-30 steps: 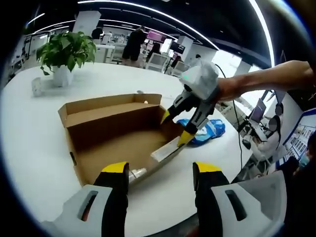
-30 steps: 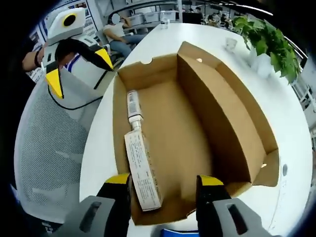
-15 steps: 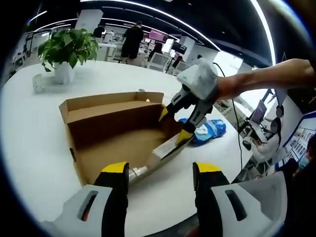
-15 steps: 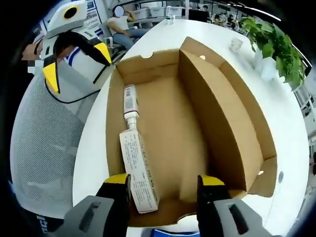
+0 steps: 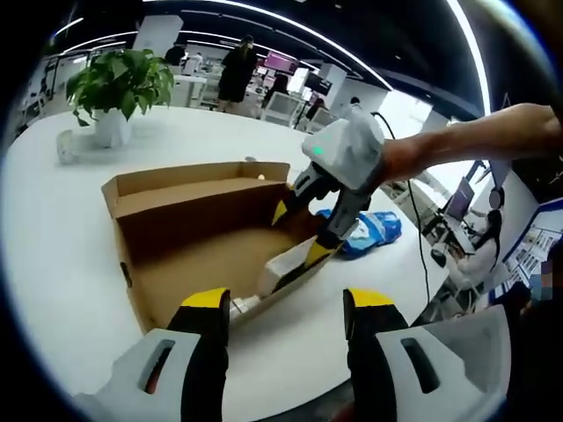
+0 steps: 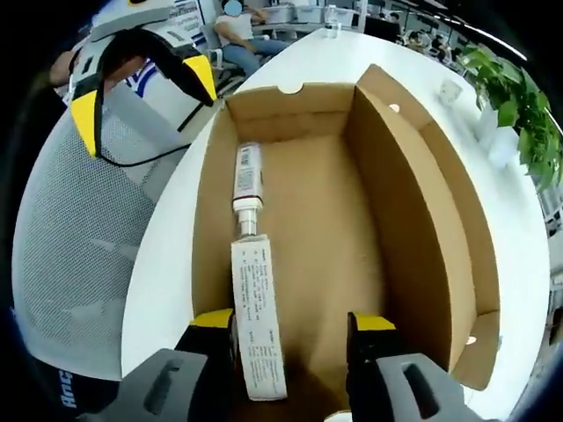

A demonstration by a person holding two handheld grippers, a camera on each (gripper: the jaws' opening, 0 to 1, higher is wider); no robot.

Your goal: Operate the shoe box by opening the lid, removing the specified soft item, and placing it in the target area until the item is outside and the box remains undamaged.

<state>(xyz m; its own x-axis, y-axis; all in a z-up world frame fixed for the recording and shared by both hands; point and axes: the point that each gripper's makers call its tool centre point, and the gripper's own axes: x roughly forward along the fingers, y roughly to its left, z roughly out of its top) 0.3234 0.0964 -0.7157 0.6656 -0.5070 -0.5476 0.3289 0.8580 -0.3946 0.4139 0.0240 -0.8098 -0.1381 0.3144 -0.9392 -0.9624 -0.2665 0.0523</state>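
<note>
1. A big white table [image 5: 62, 229] in a busy office holds a plant [image 5: 119, 83].
2. The shoe box [image 5: 189, 224] is open, near the table edge.
3. A blue bag [image 5: 374, 230] lies beside it.
4. Right gripper [image 6: 290, 330], jaws wide, hangs over a white carton [image 6: 257, 325].
5. Left gripper [image 5: 286, 303] is wide, holding nothing.

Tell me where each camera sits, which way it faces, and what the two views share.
Left gripper view: rides the left claw, facing across the open shoe box toward the right claw and the person's forearm.
Right gripper view: rides the right claw, looking down into the shoe box at the tube.
Shared: box, white table.
</note>
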